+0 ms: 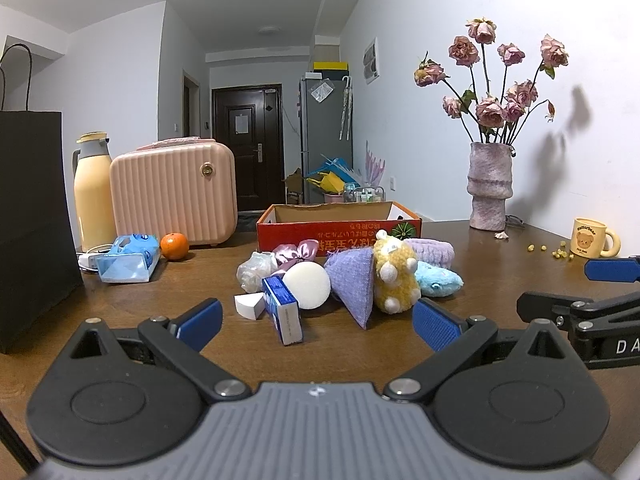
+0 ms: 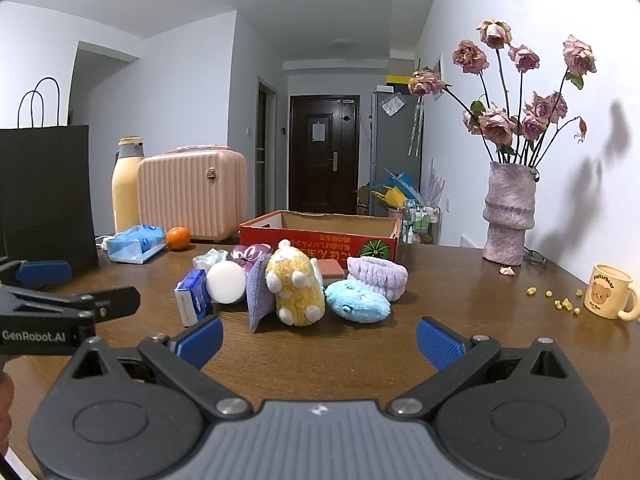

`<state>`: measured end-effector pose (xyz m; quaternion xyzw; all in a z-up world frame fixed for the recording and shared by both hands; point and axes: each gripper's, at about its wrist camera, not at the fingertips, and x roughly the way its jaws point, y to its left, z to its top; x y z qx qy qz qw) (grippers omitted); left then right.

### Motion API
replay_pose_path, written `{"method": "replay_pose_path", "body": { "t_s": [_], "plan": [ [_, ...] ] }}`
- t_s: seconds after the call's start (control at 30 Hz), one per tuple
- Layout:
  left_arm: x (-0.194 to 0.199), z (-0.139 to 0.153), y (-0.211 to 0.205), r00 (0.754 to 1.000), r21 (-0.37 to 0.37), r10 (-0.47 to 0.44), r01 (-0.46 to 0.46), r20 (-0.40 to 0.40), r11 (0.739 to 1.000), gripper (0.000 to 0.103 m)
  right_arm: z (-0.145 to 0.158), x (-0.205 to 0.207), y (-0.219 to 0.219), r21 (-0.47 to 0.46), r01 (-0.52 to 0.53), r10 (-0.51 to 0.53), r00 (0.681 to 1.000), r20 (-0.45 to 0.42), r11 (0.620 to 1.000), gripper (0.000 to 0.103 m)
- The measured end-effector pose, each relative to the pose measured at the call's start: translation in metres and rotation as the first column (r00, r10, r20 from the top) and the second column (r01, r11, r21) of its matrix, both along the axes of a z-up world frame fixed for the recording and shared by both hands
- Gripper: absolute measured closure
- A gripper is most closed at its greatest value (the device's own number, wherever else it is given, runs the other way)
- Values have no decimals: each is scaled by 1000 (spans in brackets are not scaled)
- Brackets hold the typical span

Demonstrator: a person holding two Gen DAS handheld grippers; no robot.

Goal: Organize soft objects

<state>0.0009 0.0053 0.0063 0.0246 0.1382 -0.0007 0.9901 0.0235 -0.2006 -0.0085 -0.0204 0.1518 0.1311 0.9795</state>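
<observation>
1. Soft things heaped ahead of both grippers, just in front of the red cardboard box (image 1: 338, 232), likely their bin, its inside hidden from here.
2. Left gripper (image 1: 318, 322): jaws spread, nothing between; white sponge ball (image 1: 307, 286) and lavender pouch (image 1: 354, 280) lie just beyond its tips.
3. Right gripper (image 2: 320, 338): jaws spread, empty; yellow plush (image 2: 294, 290) dead ahead, blue plush (image 2: 356, 302) toward its right finger.
4. Both held low, level, side by side, aimed at heap.
</observation>
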Motion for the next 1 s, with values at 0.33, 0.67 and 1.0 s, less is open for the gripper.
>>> {"method": "replay_pose_path", "body": {
  "t_s": [0.33, 0.67, 1.0],
  "plan": [
    [12, 0, 4, 1000, -1, 1, -1, -20, 1000, 0, 3, 12, 7, -24, -17, 17, 1000, 3, 1000, 0],
    [26, -5, 11, 1000, -17, 1, -1, -29, 1000, 0, 4, 29, 17, -42, -33, 33, 999, 2, 999, 0],
    [43, -4, 15, 999, -2, 19, -19, -40, 1000, 0, 3, 49, 24, -51, -40, 39, 999, -5, 998, 0]
  ]
}}
